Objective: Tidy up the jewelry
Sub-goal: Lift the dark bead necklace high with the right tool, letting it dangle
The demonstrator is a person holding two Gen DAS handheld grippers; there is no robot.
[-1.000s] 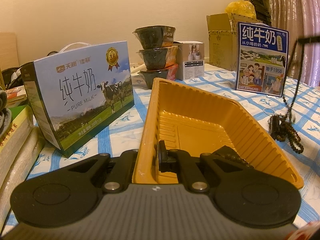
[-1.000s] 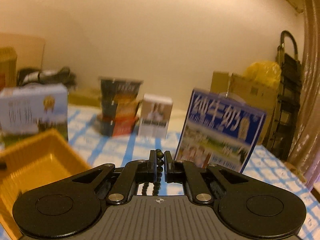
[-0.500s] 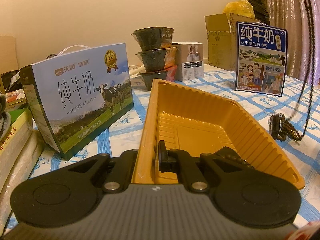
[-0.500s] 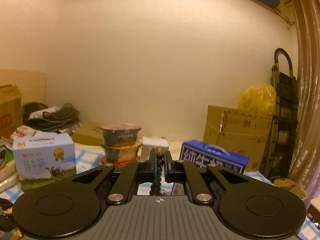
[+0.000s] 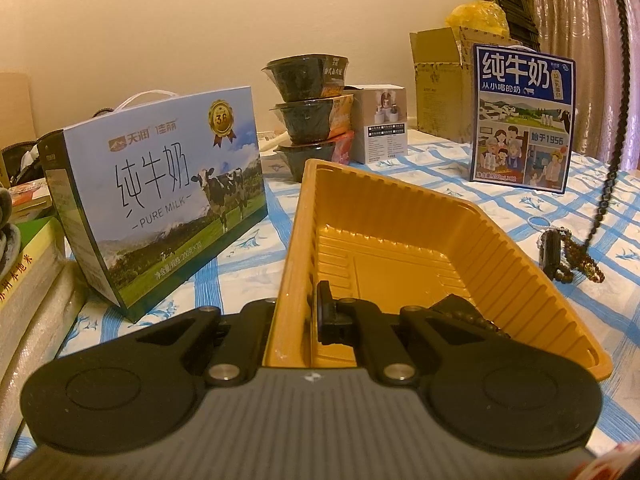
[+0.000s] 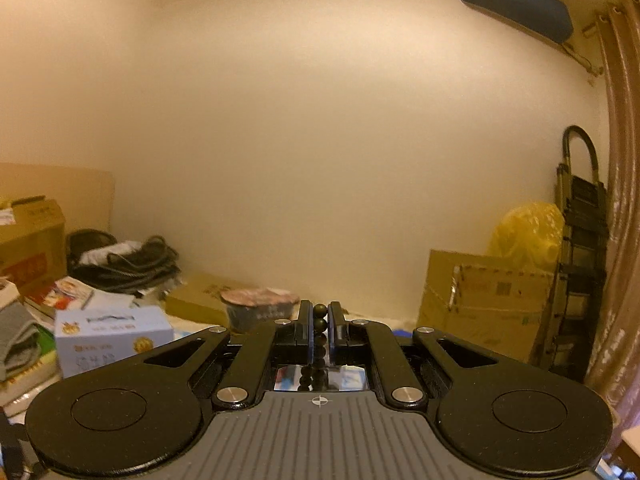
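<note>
My left gripper [image 5: 300,314] is shut on the near wall of the yellow ribbed tray [image 5: 400,216], one finger [image 5: 323,312] inside and the other hidden behind the wall. A dark beaded piece [image 5: 476,320] lies in the tray's near right corner. My right gripper [image 6: 319,322] is held high and level, shut on a dark bead necklace [image 6: 319,311]. In the left wrist view that necklace [image 5: 618,80] hangs down from the top right, and its lower end is still heaped on the tablecloth [image 5: 576,258] beside a black clasp [image 5: 552,250], right of the tray.
On the blue-checked tablecloth [image 5: 248,248] stand a milk carton [image 5: 160,200] on the left, stacked black bowls [image 5: 310,116], a small white box [image 5: 384,124] and a blue milk box [image 5: 524,120]. A white ring [image 5: 540,222] lies near the necklace heap. Books [image 5: 28,280] are piled at far left.
My right gripper has risen with the necklace, drawing the strand taut and lifting more of it off the table. Its view has climbed from the boxes to the wall. The left gripper and tray have stayed put.
</note>
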